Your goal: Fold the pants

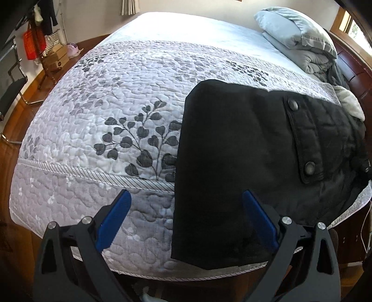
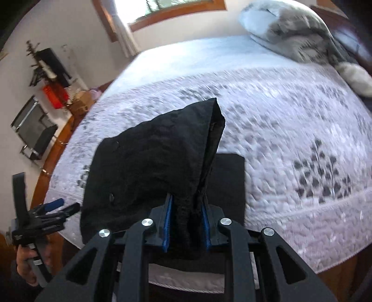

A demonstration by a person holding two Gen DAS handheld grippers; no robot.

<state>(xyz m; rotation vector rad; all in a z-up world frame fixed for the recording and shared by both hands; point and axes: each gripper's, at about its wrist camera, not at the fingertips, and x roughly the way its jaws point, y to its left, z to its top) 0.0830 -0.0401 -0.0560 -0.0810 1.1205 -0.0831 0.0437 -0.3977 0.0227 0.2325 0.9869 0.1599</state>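
Observation:
Black pants (image 1: 232, 162) lie partly folded on the quilted bed (image 1: 104, 104), with a snap-button tab showing at their right. My left gripper (image 1: 186, 204) hovers open above the bed's near edge, its blue pads (image 1: 116, 213) apart with nothing between them. In the right wrist view my right gripper (image 2: 187, 209) is shut on a bunched thick edge of the pants (image 2: 151, 158), which rise lifted in a peak over a flat folded layer (image 2: 230, 181). The left gripper (image 2: 55, 206) appears at the far left there, held by a hand (image 2: 25, 262).
A folded grey duvet and pillow (image 1: 300, 37) lie at the bed's head by a wooden headboard. Chairs (image 1: 11, 93), boxes and hanging clothes stand on the wooden floor (image 1: 34, 88) beyond the bed's far side. A window (image 2: 176, 11) is in the wall.

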